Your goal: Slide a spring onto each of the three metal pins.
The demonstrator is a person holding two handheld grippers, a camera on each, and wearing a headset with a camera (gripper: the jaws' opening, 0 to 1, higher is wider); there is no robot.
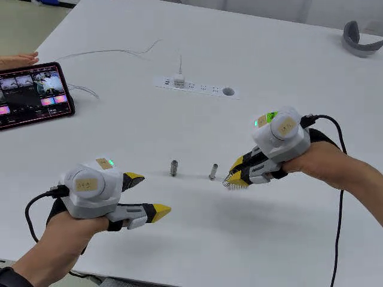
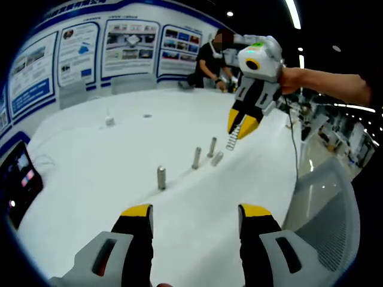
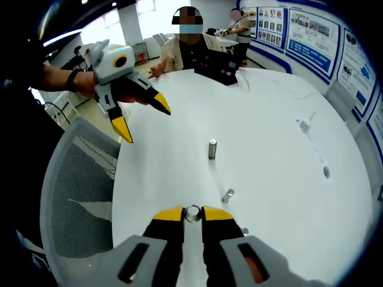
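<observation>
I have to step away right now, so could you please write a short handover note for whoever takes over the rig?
Left gripper: open, empty, at the near left.
Right gripper: shut on a spring, just right of the pins.
Pins: the left pin appears to carry a spring already. The middle pin is bare. The third pin, seen in the left gripper view, also looks bare.
Left to do: seat the held spring, then put one on the last pin.
</observation>
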